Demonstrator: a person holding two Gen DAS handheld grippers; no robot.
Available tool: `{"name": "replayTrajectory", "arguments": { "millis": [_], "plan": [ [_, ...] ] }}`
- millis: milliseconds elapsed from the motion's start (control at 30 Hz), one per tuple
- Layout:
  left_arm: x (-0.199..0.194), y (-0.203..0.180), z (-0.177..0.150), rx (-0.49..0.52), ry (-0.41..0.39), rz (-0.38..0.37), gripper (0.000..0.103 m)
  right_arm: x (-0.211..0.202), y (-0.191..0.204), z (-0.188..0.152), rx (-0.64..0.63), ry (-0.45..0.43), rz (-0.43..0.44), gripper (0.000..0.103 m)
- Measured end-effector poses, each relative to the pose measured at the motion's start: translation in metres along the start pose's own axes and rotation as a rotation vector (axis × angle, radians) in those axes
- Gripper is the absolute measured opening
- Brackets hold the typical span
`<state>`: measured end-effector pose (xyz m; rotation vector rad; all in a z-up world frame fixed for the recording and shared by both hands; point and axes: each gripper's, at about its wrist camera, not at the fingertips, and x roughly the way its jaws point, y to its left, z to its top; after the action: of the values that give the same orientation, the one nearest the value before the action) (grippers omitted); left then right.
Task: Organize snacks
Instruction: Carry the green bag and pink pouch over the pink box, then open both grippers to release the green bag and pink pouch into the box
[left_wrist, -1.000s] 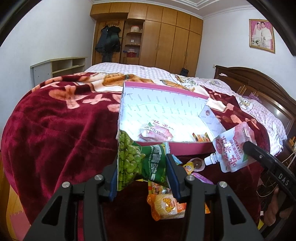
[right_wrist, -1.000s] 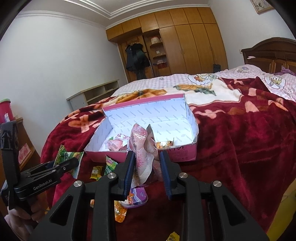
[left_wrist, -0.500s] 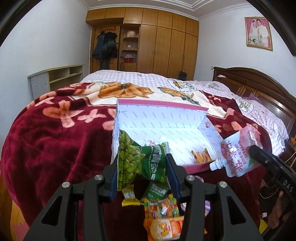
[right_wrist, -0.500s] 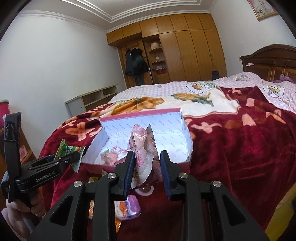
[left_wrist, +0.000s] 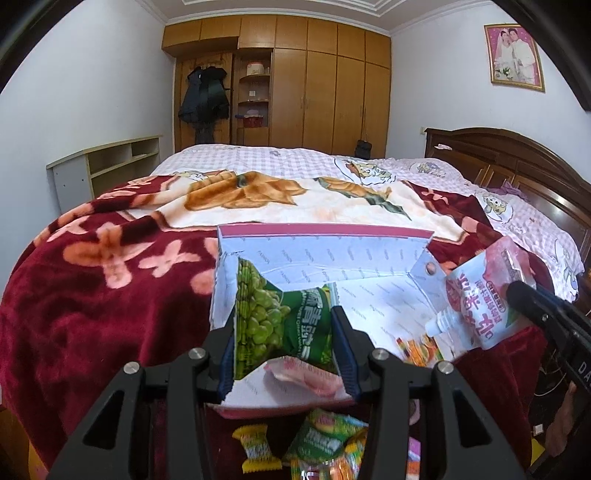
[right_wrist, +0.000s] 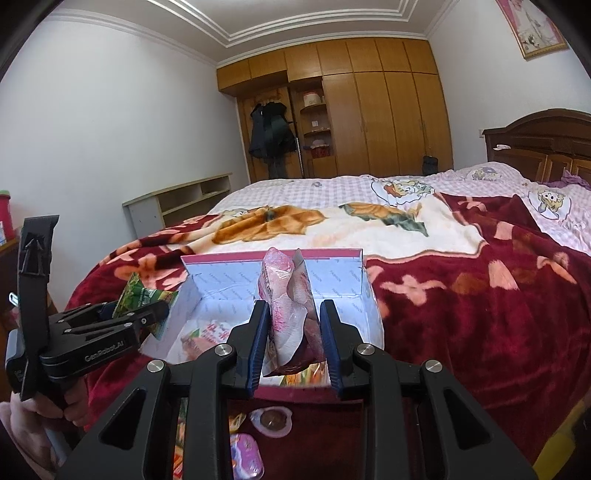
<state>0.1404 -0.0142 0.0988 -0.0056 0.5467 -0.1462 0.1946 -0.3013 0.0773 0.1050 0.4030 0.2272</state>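
An open pink box (left_wrist: 325, 232) (right_wrist: 343, 280) with a white printed lining lies on the red blanket. My left gripper (left_wrist: 282, 349) is shut on a green pea snack bag (left_wrist: 277, 317), held over the box's near left corner. The same left gripper (right_wrist: 146, 312) with the green bag (right_wrist: 138, 295) shows at the box's left side in the right wrist view. My right gripper (right_wrist: 293, 338) is shut on a pink and white spout pouch (right_wrist: 286, 314) (left_wrist: 476, 302), held over the box's near edge. A pink packet (left_wrist: 306, 374) and small sweets (left_wrist: 421, 349) lie inside the box.
Loose snacks lie on the blanket (left_wrist: 92, 295) in front of the box: green and yellow packets (left_wrist: 321, 439), a jelly cup (right_wrist: 273, 419) and a purple packet (right_wrist: 245, 452). A dark wooden headboard (left_wrist: 517, 166) stands at the right, a low shelf (right_wrist: 177, 201) at the left, wardrobes behind.
Both grippers have moved forward and a little up with their snacks, so the box now lies closer beneath them. The grips have not changed.
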Motion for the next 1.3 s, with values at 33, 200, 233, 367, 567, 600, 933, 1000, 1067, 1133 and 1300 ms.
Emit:
{"name": "replayTrajectory", "arguments": {
  "millis": [33,200,233,367,567,600,933,1000,1067,1133,1300],
  "plan": [
    [0.003,0.0,0.002,-0.003,0.004,-0.001,0.047,0.004,-0.001,0.002,0.002,0.004,0.0,0.029],
    [0.025,0.001,0.008,-0.006,0.023,0.006,0.047,0.022,-0.005,0.009,0.008,0.015,-0.002,0.029],
    [0.028,0.002,0.008,-0.007,0.027,0.006,0.047,0.024,-0.005,0.01,0.011,0.018,-0.001,0.029],
    [0.05,0.004,0.011,-0.015,0.055,0.011,0.047,0.04,-0.007,0.012,0.024,0.037,0.007,0.029],
    [0.078,0.002,0.012,-0.018,0.106,0.012,0.047,0.068,-0.014,0.01,0.069,0.085,0.026,0.029],
    [0.083,0.002,0.011,-0.017,0.116,0.013,0.047,0.071,-0.015,0.009,0.075,0.091,0.025,0.029],
    [0.107,0.002,0.009,-0.01,0.162,0.037,0.048,0.097,-0.032,0.0,0.11,0.138,0.012,0.029],
    [0.114,0.004,0.005,-0.013,0.181,0.049,0.048,0.101,-0.034,-0.002,0.115,0.141,0.016,0.029],
    [0.116,0.003,0.003,0.003,0.175,0.068,0.048,0.103,-0.033,-0.003,0.109,0.143,0.013,0.029],
    [0.116,0.003,0.003,0.009,0.174,0.066,0.048,0.107,-0.033,-0.005,0.103,0.152,0.008,0.029],
    [0.118,0.003,0.002,0.01,0.176,0.071,0.048,0.115,-0.036,-0.009,0.123,0.174,0.007,0.029]
  ]
}}
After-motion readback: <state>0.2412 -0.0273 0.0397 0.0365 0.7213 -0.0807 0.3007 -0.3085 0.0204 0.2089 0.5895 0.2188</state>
